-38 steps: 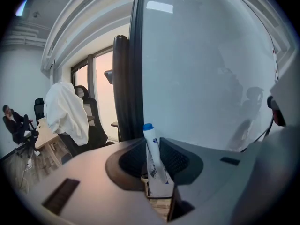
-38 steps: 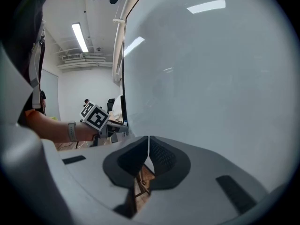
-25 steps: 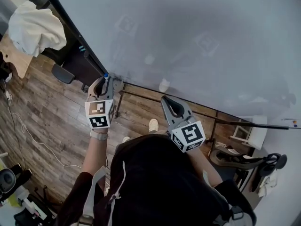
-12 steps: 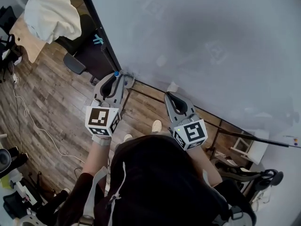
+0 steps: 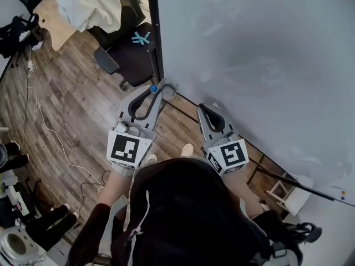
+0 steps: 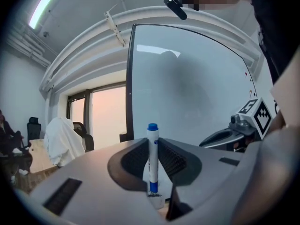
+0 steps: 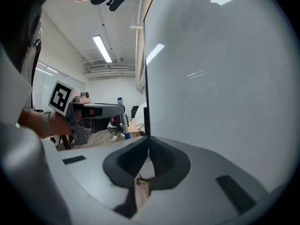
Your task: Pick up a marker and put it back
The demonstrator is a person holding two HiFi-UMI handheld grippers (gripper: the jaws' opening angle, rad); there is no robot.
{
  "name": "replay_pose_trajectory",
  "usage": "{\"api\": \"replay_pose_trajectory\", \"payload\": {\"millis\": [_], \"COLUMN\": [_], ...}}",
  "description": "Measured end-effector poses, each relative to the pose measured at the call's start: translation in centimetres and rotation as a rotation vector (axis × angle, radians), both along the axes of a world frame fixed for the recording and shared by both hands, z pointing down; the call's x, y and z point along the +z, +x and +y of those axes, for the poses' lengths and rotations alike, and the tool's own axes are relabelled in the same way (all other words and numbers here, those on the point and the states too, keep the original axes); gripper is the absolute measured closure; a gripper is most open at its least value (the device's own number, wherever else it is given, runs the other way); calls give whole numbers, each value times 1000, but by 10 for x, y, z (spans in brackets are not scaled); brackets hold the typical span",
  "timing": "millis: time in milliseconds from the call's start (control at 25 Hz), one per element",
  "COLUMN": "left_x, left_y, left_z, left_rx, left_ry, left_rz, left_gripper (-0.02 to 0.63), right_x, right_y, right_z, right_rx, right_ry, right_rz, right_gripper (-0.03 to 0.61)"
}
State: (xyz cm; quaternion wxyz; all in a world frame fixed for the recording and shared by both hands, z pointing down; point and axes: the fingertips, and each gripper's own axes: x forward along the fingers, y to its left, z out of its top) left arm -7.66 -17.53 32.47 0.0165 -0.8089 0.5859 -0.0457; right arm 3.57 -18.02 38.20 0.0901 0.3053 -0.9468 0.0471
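Two grippers hang side by side before the whiteboard (image 5: 260, 49). The left gripper (image 5: 157, 88) clamps the blue-capped marker (image 6: 152, 158) upright between its pads, near the board's dark edge. The right gripper (image 7: 148, 143) has its jaws pressed together on nothing.

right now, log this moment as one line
left hand-held gripper: shut on blue-capped marker | right hand-held gripper: shut, empty | both near whiteboard | put-back: not yet done
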Motion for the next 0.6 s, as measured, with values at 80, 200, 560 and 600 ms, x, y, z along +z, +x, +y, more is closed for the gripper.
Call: {"api": "replay_pose_trajectory", "payload": {"millis": [80,200,560,600], "left_x": [-1,-1,12,14], "left_y": [-10,-28,-80,-85], "left_z": [8,20,58,62], "left_rx": [-25,-70,-213,-230], "left_ry": [-5,-11,-27,-33], "left_rz": [-4,-3,-8,-9], "left_gripper": [545,545,545,545], "right_x": [-5,-8,-8,-8], "right_y": [-12,-29,-74,-79], "right_z": [2,5,21,23], "right_rx": [-31,-77,-201,-214], "right_ry": [8,14,17,17], "right_rz": [-2,-7,-8,-6], "right_gripper": [560,560,560,560]}}
